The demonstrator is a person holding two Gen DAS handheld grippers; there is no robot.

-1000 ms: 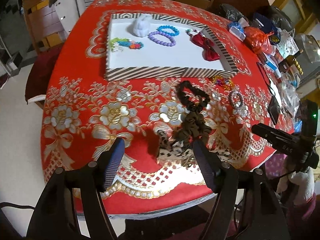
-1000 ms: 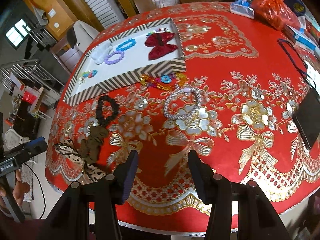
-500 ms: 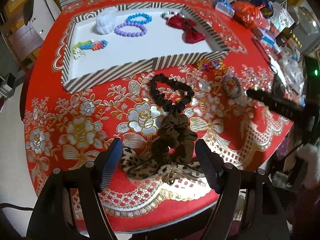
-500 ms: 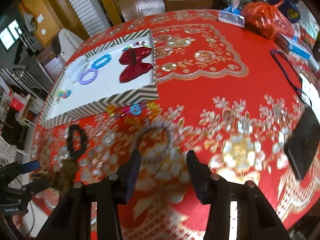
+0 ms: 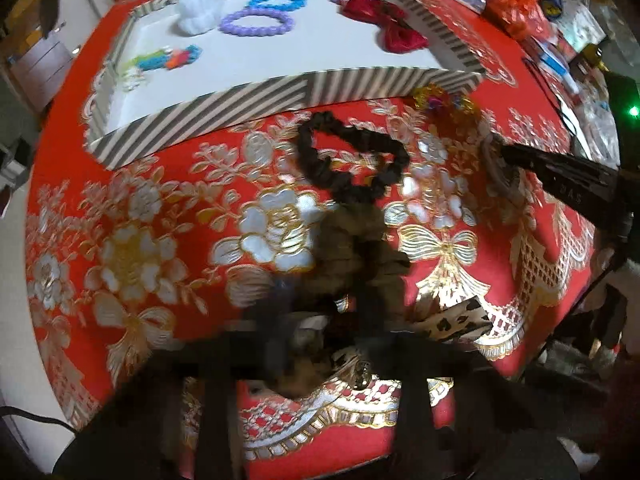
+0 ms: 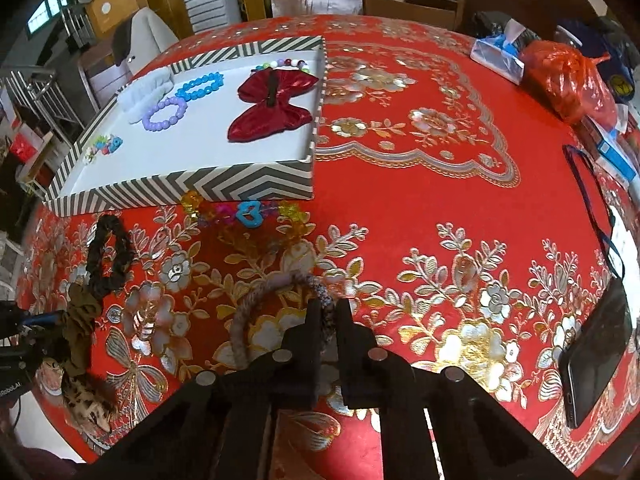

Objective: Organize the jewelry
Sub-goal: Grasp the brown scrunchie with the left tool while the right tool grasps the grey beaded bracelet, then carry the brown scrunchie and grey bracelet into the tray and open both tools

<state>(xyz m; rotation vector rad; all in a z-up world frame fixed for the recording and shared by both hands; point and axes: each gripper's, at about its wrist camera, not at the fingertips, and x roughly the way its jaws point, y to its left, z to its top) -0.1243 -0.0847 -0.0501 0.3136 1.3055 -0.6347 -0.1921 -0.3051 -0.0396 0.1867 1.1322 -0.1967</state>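
Grey-pink braided bracelet (image 6: 280, 312) lies flat on the red tablecloth (image 6: 420, 208), on the near side of the striped tray (image 6: 192, 188). The right gripper (image 6: 329, 316) has just closed and pinches the ring's right arc; the strand runs up between the two pads, and the rest of the loop hangs off to the gripper's left. The tray is up and to the left of that grip, so the carry goes forward-left over the tray's near wall, and the free loop trails on the tray side.

The olive scrunchie (image 5: 352, 248) and leopard-print scrunchie (image 5: 456, 320) sit at the table's front edge, the black scrunchie (image 5: 352, 156) between them and the tray. The left gripper (image 5: 320, 320) is blurred right over the olive/leopard pile; its jaws have just been closing and look nearly together with fabric between them, but I cannot tell whether the pads actually bite. The tray lies straight ahead of it.

The right hand is nearer the tray's open right end, beside the red bow (image 6: 272, 104); the left hand faces its middle.
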